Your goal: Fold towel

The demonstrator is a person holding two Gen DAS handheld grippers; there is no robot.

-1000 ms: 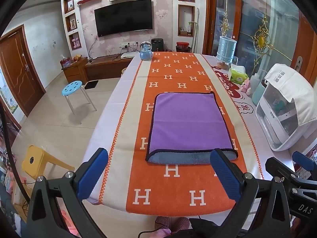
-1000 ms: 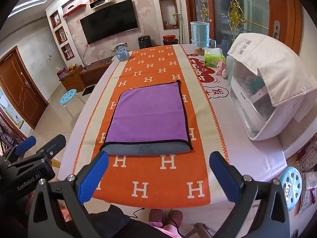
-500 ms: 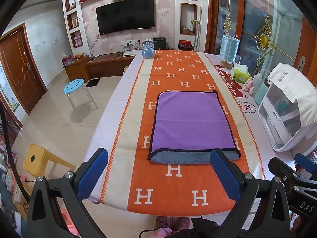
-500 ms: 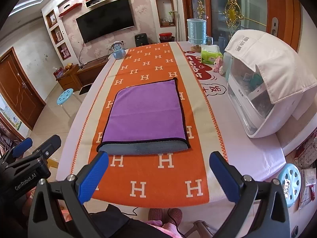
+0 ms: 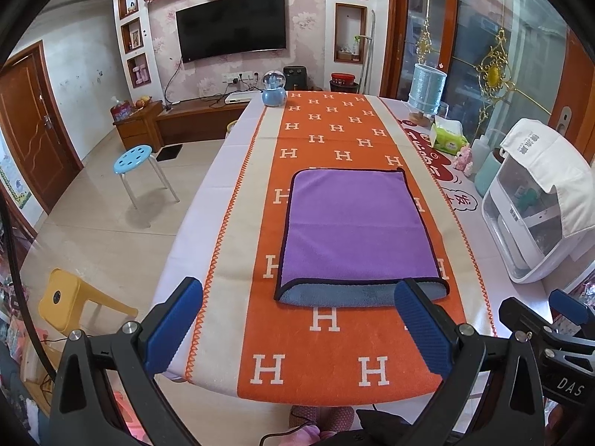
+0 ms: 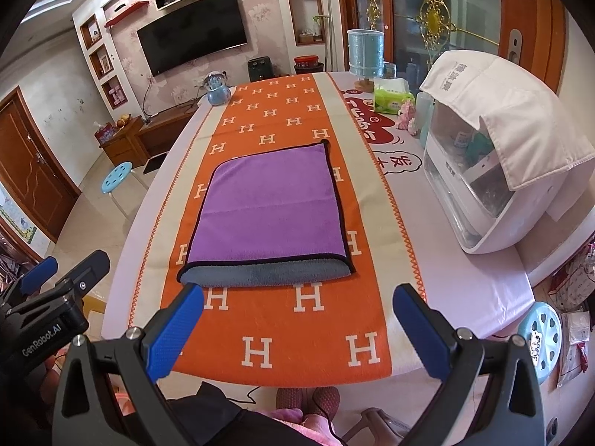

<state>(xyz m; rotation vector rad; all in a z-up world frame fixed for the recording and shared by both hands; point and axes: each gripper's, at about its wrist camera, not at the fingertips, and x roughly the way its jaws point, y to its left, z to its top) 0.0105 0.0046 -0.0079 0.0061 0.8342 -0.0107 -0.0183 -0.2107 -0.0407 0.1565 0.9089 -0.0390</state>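
1. on the orange runner (image 5: 334, 356) of the long table (image 5: 223, 171), the purple towel (image 5: 353, 226) lies flat, about midway between the runner's two side borders.
2. towel state: one fold appears done. the purple layer lies on top of a grey layer (image 6: 267, 273) that sticks out as a strip along the near edge, so the two edges are not flush.
3. left gripper (image 5: 297, 329): fingers spread wide, holding nothing, raised over the near end of the table, apart from the towel.
4. right gripper (image 6: 297, 330): fingers spread wide, holding nothing, also short of the towel's near edge.
5. contact: neither gripper touches the cloth.
6. judgement on progress: the task looks roughly half complete. the towel is a broad rectangle, so at least one more fold is likely required.
7. remaining work, as judged: close on two corners of one edge, carry that edge over to the opposite edge, release, and flatten.
8. clearance: white appliance (image 6: 494, 171) and tissue pack (image 6: 392, 98) stand well apart from the towel.
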